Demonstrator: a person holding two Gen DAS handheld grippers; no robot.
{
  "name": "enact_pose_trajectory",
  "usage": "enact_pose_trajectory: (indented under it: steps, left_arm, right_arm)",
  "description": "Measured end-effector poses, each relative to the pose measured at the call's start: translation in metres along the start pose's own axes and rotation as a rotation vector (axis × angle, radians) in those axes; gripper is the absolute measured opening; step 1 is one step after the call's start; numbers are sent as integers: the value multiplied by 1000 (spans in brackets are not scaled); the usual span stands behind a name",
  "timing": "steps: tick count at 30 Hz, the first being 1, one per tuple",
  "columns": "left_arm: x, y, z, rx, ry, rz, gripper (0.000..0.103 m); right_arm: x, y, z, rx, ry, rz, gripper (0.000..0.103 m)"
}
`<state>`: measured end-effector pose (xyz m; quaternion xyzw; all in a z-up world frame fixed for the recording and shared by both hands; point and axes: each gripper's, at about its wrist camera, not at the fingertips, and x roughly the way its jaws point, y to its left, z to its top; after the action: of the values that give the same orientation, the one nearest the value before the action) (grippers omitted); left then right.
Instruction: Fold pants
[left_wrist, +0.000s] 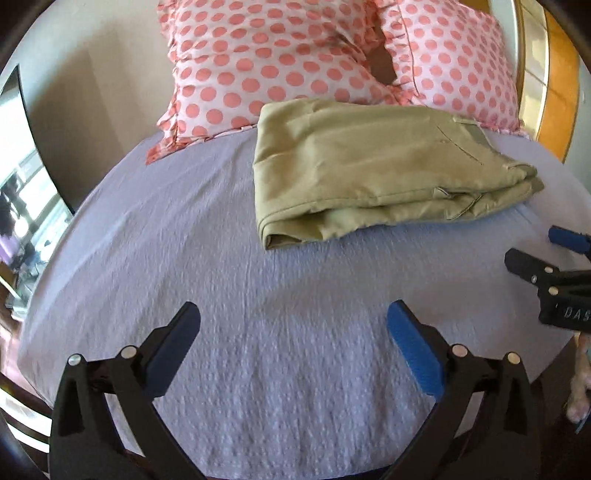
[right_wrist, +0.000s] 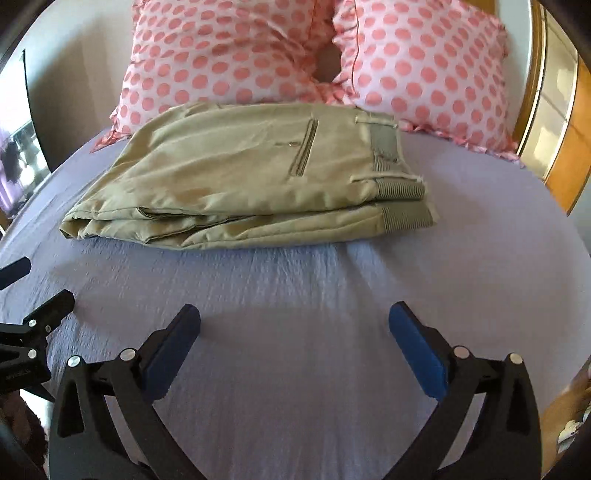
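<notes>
Khaki pants (left_wrist: 369, 166) lie folded in a compact stack on the lavender bedsheet (left_wrist: 258, 295), just in front of the pillows. In the right wrist view the pants (right_wrist: 240, 177) show a zip pocket and ribbed waistband at the right end. My left gripper (left_wrist: 293, 317) is open and empty, hovering over bare sheet well short of the pants. My right gripper (right_wrist: 294, 319) is open and empty, also over bare sheet short of the pants. Each gripper shows at the edge of the other's view: the right gripper (left_wrist: 535, 254), the left gripper (right_wrist: 33, 291).
Two pink polka-dot pillows (left_wrist: 277, 62) (right_wrist: 424, 66) lean at the head of the bed behind the pants. A wooden headboard (right_wrist: 565, 147) stands at the right. A dark-framed mirror or screen (left_wrist: 26, 166) stands at the left beside the bed.
</notes>
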<state>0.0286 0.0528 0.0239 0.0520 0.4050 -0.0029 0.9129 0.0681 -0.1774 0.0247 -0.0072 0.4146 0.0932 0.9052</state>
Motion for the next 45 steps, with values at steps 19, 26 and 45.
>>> enact_pose_trajectory:
  steps: [19,26,45]
  left_arm:
    - [9,4,-8,-67,-53,-33,101]
    - [9,4,-8,-68,-52,-33,101]
    - [9,3,-8,-69,-54,-33,101]
  right_arm:
    - [-2,-2,-3,39,19,-8,102]
    - [-2,-1,-3,39,19,-8,102]
    - [-3,-1,-3,39,19,-8,102]
